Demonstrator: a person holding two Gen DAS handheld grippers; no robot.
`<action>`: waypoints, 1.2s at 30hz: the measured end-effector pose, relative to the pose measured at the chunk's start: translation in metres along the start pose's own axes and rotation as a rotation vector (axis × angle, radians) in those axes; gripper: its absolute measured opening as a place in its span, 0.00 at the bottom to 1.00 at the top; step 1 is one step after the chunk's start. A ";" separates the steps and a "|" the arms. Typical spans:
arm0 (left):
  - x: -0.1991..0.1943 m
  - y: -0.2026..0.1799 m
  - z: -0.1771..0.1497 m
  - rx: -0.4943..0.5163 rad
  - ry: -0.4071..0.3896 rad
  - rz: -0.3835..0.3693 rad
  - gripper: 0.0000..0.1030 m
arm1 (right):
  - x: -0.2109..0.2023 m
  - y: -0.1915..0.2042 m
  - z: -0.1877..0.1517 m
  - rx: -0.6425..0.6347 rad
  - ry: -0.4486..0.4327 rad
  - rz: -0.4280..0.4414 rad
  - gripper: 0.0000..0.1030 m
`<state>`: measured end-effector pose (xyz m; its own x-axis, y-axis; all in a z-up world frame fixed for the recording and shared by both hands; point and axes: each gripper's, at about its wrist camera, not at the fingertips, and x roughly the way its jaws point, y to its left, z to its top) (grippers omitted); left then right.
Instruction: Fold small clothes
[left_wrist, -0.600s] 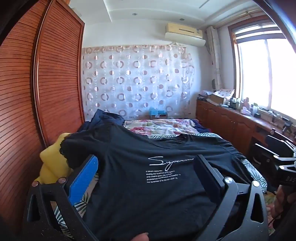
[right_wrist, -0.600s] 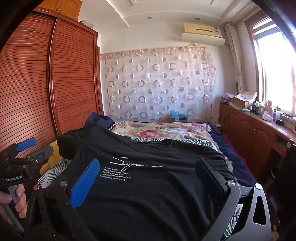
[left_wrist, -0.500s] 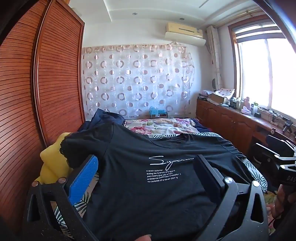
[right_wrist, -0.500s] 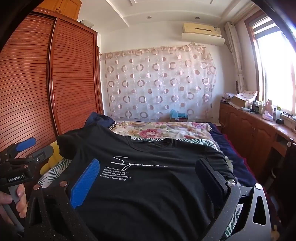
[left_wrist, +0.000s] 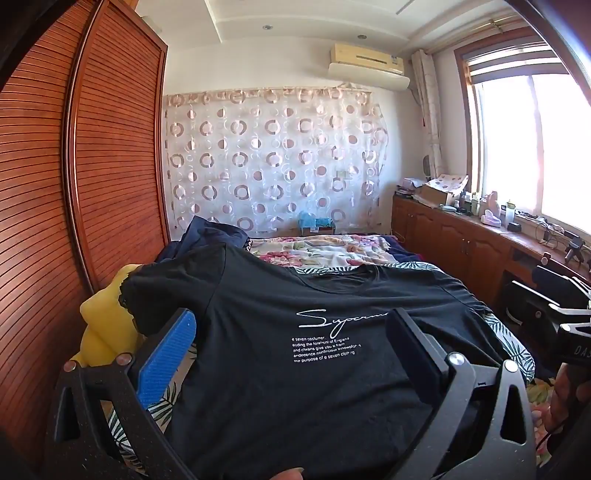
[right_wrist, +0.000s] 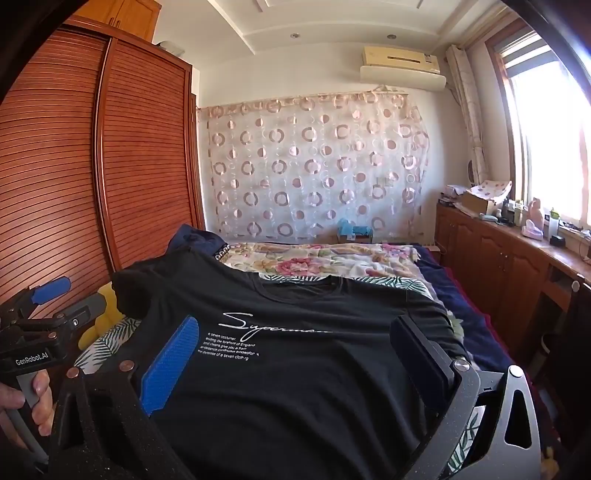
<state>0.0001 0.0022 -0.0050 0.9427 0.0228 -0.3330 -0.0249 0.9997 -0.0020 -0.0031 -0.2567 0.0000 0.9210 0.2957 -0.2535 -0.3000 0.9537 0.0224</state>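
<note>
A black T-shirt (left_wrist: 314, 369) with white "Supreme" script lies spread face up on the bed, collar at the far end; it also shows in the right wrist view (right_wrist: 295, 369). My left gripper (left_wrist: 291, 332) is open and empty, hovering over the shirt's near left part. My right gripper (right_wrist: 295, 336) is open and empty over the shirt's near right part. The left gripper's body shows at the left edge of the right wrist view (right_wrist: 40, 332), held by a hand. The shirt's near hem is hidden below both views.
A yellow cloth (left_wrist: 107, 321) lies by the shirt's left sleeve. A floral quilt (left_wrist: 317, 251) and dark blue clothes (left_wrist: 207, 236) lie beyond. A wooden wardrobe (left_wrist: 74, 203) stands left. A cluttered wooden counter (left_wrist: 480, 236) runs under the right window.
</note>
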 end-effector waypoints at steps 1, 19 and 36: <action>0.000 0.000 0.000 0.001 0.000 0.000 1.00 | -0.001 0.000 0.000 0.001 0.001 0.000 1.00; 0.000 -0.001 0.002 0.005 -0.003 0.004 1.00 | 0.002 -0.002 0.000 0.009 0.008 0.001 1.00; -0.003 -0.007 0.007 0.013 -0.006 0.004 1.00 | 0.004 -0.002 -0.001 0.011 0.008 -0.001 1.00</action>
<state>-0.0006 -0.0045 0.0023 0.9447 0.0263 -0.3270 -0.0240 0.9996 0.0112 0.0009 -0.2575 -0.0016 0.9192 0.2944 -0.2615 -0.2963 0.9545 0.0332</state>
